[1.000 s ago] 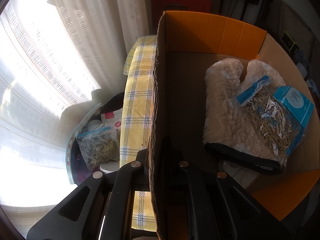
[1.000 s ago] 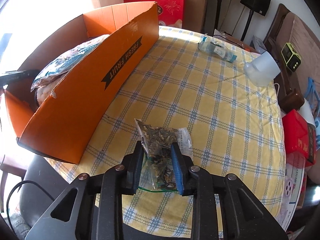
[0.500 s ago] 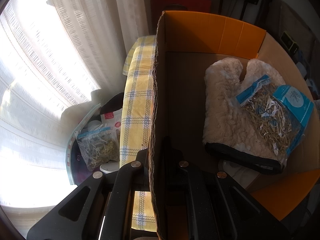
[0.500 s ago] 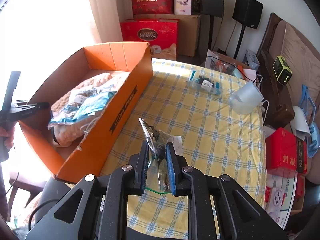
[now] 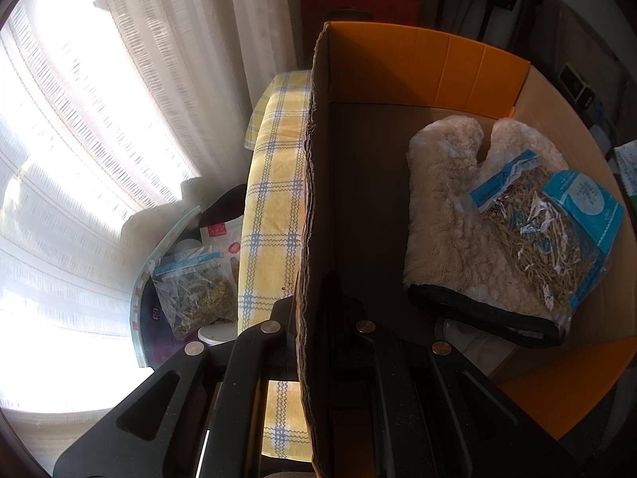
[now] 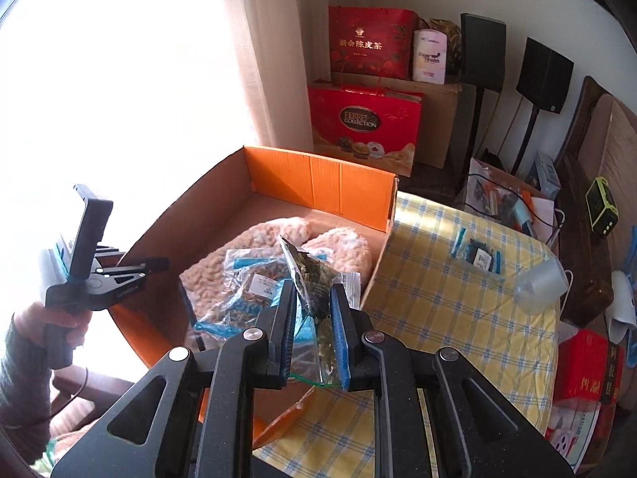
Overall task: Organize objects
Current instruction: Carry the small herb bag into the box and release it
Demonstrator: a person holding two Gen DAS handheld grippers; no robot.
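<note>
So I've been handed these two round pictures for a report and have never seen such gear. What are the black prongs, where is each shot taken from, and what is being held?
No robot here: a person holds a two-finger claw in each hand, and a fisheye camera on each looks along its fingers. In the left view, the left claw grips the wall of an orange cardboard box, steadying it. Inside lie a fluffy mitt and a blue-edged bag of dried herbs. In the right view, the right claw pinches a small clear bag of dried leaves above the box. The checked tablecloth also bears another small bag and a plastic jug.
</note>
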